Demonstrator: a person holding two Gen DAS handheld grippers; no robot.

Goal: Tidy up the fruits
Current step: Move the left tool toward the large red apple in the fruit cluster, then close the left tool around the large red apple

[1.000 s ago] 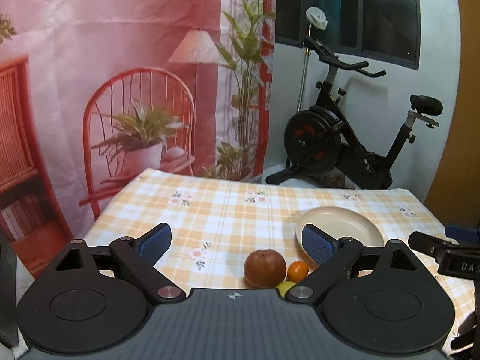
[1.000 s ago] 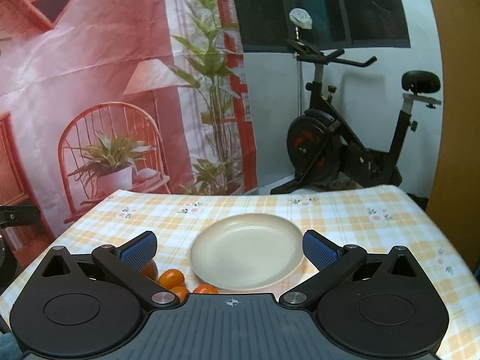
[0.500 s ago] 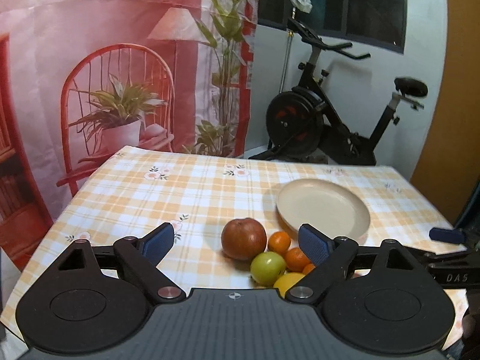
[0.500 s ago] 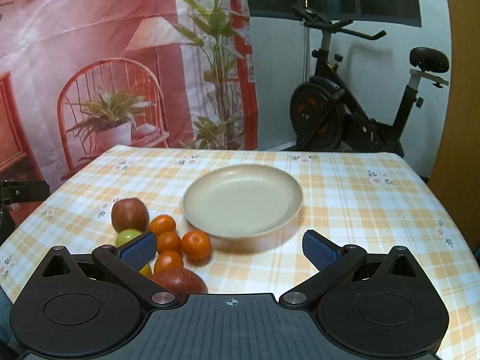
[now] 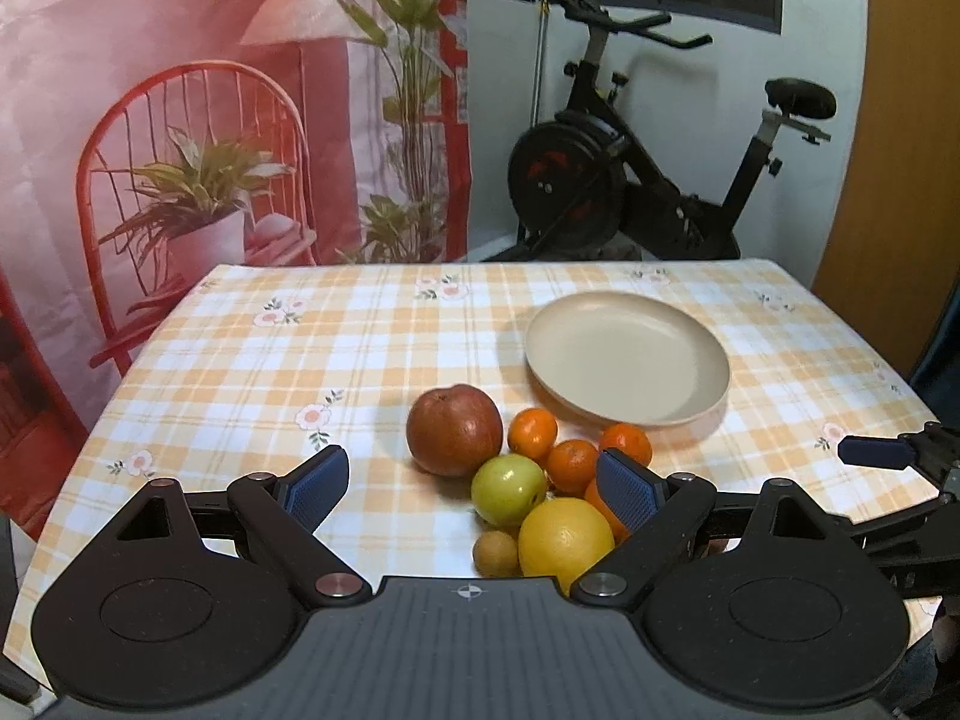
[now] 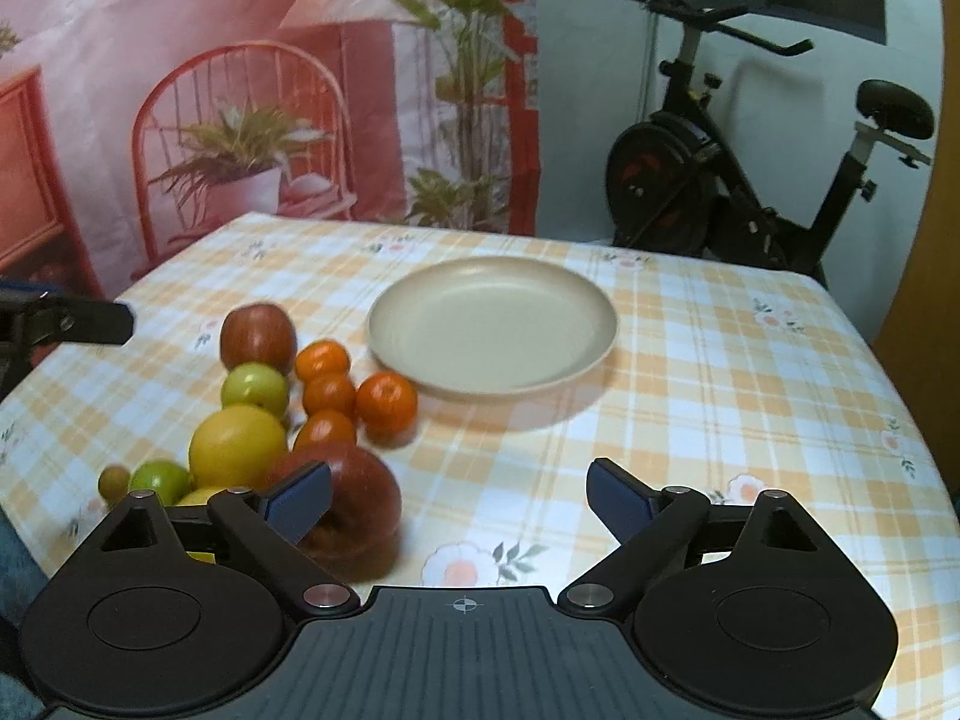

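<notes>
Checked tablecloth (image 5: 252, 372) fills more view; right hand-held gripper (image 6: 459, 495) narrowed, empty.

Exercise bike (image 5: 654, 162) beside printed backdrop (image 5: 210, 108)

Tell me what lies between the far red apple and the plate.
Between the far red apple and the plate lies one small orange, close beside the apple, then bare checked cloth. The left wrist view shows it best; the right wrist view agrees.

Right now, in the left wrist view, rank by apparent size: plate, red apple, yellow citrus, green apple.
1. plate
2. red apple and yellow citrus: look alike; the citrus is nearer the camera and partly hidden, so unranked
3. green apple
</notes>
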